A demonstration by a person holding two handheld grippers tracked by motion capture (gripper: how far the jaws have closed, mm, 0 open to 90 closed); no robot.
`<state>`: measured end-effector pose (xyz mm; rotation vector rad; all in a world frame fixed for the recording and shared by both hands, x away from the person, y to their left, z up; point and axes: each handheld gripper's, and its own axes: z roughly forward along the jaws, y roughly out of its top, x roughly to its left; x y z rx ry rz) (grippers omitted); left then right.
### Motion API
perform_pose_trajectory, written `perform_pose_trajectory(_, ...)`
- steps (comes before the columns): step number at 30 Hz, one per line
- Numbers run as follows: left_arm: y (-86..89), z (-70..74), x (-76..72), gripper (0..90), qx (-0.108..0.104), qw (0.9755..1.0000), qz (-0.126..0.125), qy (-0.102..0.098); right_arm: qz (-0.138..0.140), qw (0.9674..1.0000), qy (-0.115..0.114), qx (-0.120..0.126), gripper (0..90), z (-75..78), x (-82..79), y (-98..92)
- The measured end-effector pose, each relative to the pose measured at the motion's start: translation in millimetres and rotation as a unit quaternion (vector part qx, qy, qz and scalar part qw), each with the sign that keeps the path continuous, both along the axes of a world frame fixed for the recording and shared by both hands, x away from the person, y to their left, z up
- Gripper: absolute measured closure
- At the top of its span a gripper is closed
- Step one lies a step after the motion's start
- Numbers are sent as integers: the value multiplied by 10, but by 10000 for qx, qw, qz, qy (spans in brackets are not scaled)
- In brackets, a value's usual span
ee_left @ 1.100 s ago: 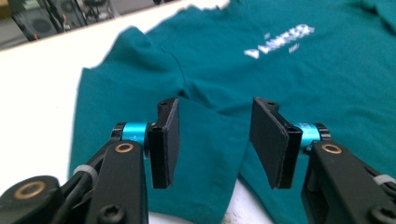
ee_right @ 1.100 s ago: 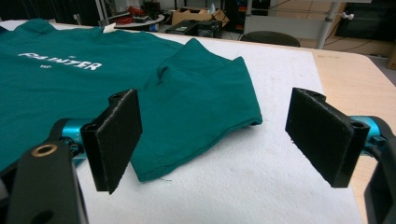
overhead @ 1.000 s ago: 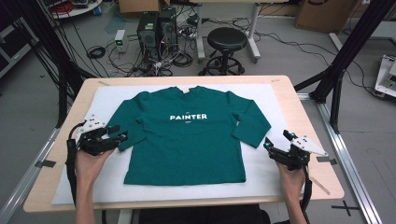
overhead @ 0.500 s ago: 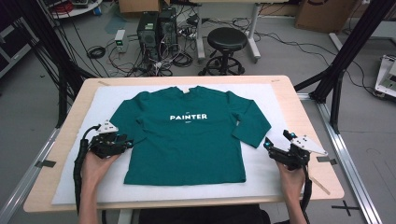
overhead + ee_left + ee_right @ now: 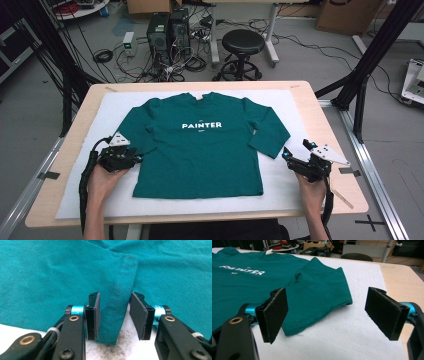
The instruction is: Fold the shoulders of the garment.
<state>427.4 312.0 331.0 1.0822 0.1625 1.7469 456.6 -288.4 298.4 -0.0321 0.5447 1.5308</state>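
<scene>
Two risks: my left gripper (image 5: 113, 315), half-closed astride the sleeve cuff (image 5: 117, 305) without pinching it, could slip off or snag the shirt body (image 5: 200, 150); my right gripper (image 5: 332, 315) gapes wide, empty.

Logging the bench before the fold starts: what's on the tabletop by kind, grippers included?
Green shirt: 1
White mat: 1
Grippers: 2, the left gripper at the sleeve cuff, the right gripper off the cloth
Total: 4
</scene>
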Motion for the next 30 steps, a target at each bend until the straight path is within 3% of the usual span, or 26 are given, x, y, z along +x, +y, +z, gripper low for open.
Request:
perform_pose_trajectory(2,12,2,5,611,-51,10000,-54,-6,9,10000,4,2,190,0,0,1)
perform_pose_trajectory(13,70,-17,43,841,-376,9988,-209,-229,-5,10000,31,27,189,8,-1,1)
perform_pose_trajectory(15,77,-15,44,848,-413,9985,-279,-206,-7,10000,36,30,189,8,0,2)
perform_pose_trajectory(17,101,-11,36,858,-509,9971,-546,-169,-20,10000,47,30,189,11,0,4)
perform_pose_trajectory(21,122,-30,-14,860,-554,9952,-753,-276,-48,10000,64,49,190,15,-2,9)
perform_pose_trajectory(23,144,-55,-84,861,-622,9919,-1022,-422,-71,9999,57,52,189,17,-2,12)
perform_pose_trajectory(30,43,-55,-239,862,-612,9909,-1069,-549,-58,9999,62,112,190,10,-3,16)
